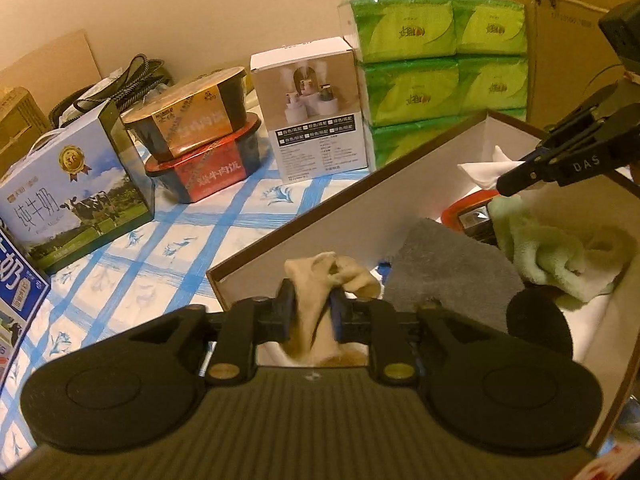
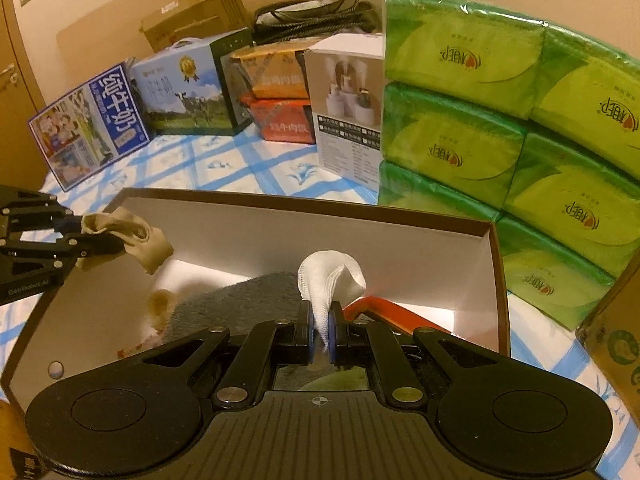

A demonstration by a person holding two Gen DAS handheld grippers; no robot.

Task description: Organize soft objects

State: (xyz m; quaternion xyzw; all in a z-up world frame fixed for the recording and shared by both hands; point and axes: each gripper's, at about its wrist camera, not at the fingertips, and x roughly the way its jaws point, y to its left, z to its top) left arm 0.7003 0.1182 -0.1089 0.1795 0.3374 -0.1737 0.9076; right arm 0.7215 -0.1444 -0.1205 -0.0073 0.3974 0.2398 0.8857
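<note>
Dropping-off step, over the open box (image 2: pixel 280 208). Left gripper (image 1: pixel 312 314), low middle of frame, loosely around a beige sock (image 1: pixel 320 280); right gripper (image 2: pixel 322 330) pinching white gauze (image 2: pixel 330 276). Next: open up, let both fall in.

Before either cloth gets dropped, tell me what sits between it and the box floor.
Nothing visible blocks either. The beige cloth in the left gripper and the white cloth in the right gripper hang over the open box; the grey towel lies below.

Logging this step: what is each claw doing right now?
Left claw: beige sock between its fingers, over the box.
Right claw: closed on the white cloth, over the same box.
</note>
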